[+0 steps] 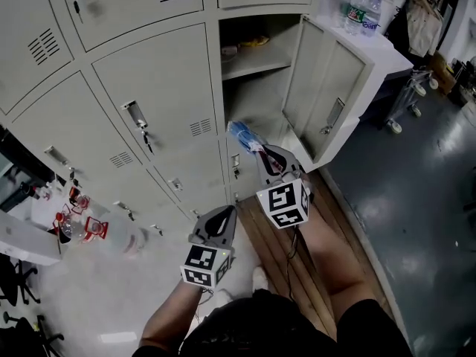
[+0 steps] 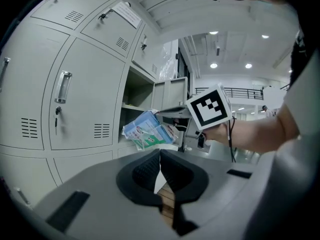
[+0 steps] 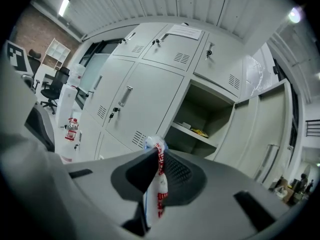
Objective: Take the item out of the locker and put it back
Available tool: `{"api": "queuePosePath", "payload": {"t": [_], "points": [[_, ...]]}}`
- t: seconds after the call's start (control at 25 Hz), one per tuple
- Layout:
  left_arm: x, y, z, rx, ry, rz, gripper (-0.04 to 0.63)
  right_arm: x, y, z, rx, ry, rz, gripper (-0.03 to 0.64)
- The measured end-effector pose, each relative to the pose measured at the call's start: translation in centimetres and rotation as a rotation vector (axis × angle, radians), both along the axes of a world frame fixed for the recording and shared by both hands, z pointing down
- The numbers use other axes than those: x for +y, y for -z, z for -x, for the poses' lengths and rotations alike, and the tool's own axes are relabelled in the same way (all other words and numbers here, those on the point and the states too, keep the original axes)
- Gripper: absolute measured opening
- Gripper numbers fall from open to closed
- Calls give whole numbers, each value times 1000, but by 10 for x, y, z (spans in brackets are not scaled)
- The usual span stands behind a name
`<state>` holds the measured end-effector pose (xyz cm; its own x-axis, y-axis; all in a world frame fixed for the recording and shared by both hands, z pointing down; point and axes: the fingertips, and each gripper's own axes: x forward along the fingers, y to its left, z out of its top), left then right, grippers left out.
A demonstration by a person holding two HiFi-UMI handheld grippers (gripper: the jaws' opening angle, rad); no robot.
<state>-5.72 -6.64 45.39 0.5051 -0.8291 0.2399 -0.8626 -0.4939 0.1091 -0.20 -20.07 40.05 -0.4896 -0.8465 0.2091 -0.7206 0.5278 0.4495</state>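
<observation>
Open locker (image 1: 256,99), door (image 1: 327,88) swung wide to its right side. Right tongs (image 1: 262,150) held level in front of the locker's lower compartment, outside the opening, jaws clamped on a thin plastic packet (image 1: 244,135). In the right gripper view the right tongs (image 3: 156,156) pinch the packet (image 3: 159,194) edge-on; red print runs along the pinched edge, and a crumpled end sticks up past the tips, toward the locker (image 3: 200,111). In the left gripper view the packet (image 2: 147,130) shows as a flat blue and white pack with green print, hanging tilted just before the locker mouth (image 2: 132,91). Left tongs (image 1: 221,216) sit lower and to the locker's left, before the closed doors next to it, further back from it than the right tongs. Jaws of the left tongs (image 2: 160,160) are pressed together with nothing between them. Shelf (image 1: 256,64) inside the locker, above the lower compartment, carries a small yellow thing (image 1: 256,42) near the back. Water bottles (image 1: 364,7) stand on a white table (image 1: 387,50) beyond the locker's open door. Red-labelled bottles (image 1: 78,214) stand far off to the locker's left.
</observation>
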Motion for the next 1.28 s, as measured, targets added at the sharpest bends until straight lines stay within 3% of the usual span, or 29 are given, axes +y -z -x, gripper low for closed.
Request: {"api": "queuePosePath", "payload": {"t": [1.28], "points": [[108, -10, 38, 20, -116, 6, 6, 186, -40, 7, -77, -146, 105, 29]]}}
